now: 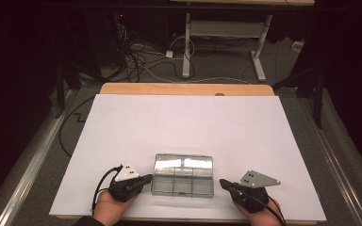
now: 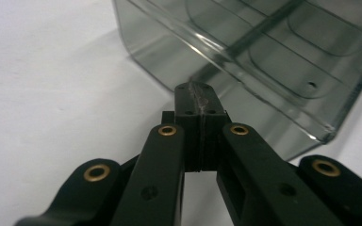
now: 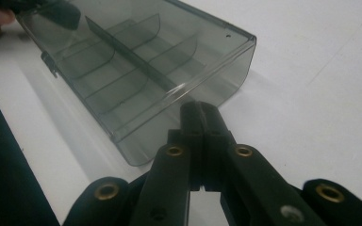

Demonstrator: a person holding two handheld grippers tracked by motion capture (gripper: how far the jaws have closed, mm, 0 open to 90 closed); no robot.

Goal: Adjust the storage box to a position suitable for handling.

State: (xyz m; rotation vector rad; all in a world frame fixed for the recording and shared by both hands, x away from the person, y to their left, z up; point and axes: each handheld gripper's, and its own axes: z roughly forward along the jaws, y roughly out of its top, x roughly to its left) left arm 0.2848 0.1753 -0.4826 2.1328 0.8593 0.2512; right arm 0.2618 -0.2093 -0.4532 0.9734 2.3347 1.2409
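with both the left gripper (image 1: 147, 179) and right gripper (image 1: 223, 182) closed on nothing at 9 and 3 o'clock of the plastic box (image 1: 183, 174), an uneven push could skid it across the white sheet (image 1: 188, 122).

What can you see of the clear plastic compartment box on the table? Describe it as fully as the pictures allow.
The compartment box is a rectangular case of smoky, see-through plastic with rounded corners, its lid closed. Inner dividers split it into compartments, which look empty. It lies flat on the white table sheet, near the front edge. The shut left gripper points at its left end, seemingly touching; the shut right gripper stands just off its right end.
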